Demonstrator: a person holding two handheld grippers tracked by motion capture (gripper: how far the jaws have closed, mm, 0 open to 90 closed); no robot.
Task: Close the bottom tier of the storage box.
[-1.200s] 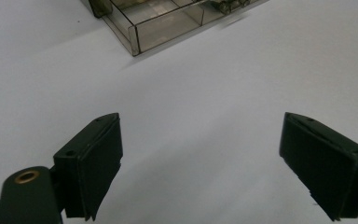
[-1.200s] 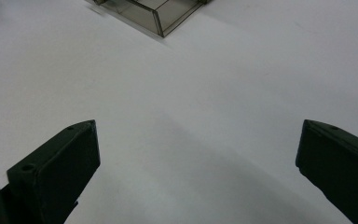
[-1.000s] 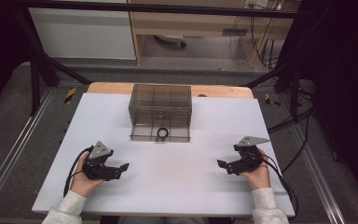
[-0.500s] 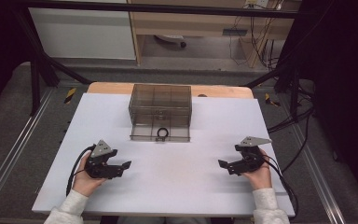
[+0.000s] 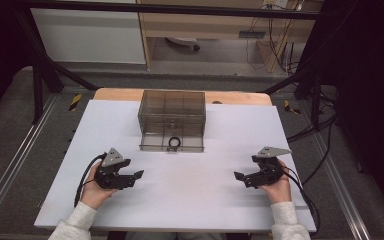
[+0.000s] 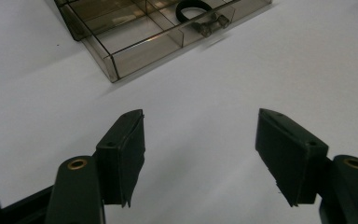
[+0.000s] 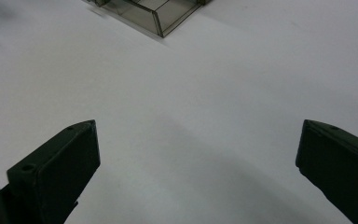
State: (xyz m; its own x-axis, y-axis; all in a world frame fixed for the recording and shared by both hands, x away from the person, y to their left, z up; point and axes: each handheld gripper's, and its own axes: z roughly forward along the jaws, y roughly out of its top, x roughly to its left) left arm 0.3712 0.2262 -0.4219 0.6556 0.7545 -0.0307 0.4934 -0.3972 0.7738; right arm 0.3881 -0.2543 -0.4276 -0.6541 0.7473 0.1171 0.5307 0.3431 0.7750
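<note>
A smoky clear box stands at the far middle of the white table, its low drawer pulled out toward me. A black ring lies in the drawer's front compartment, behind the small handle. My left gripper rests at the near left, pointing right. In the left gripper view its jaws stand apart over bare table; they have just been closing, with nothing between them. My right gripper sits at the near right, pointing left, wide open and holding nothing.
The drawer is split into several compartments, and the ring sits in one of them. A corner of the box shows at the top of the right gripper view. Dark frame posts and cables surround the table.
My left gripper has shifted very slightly on the table. The right gripper, the box and the ring stay where they were.
</note>
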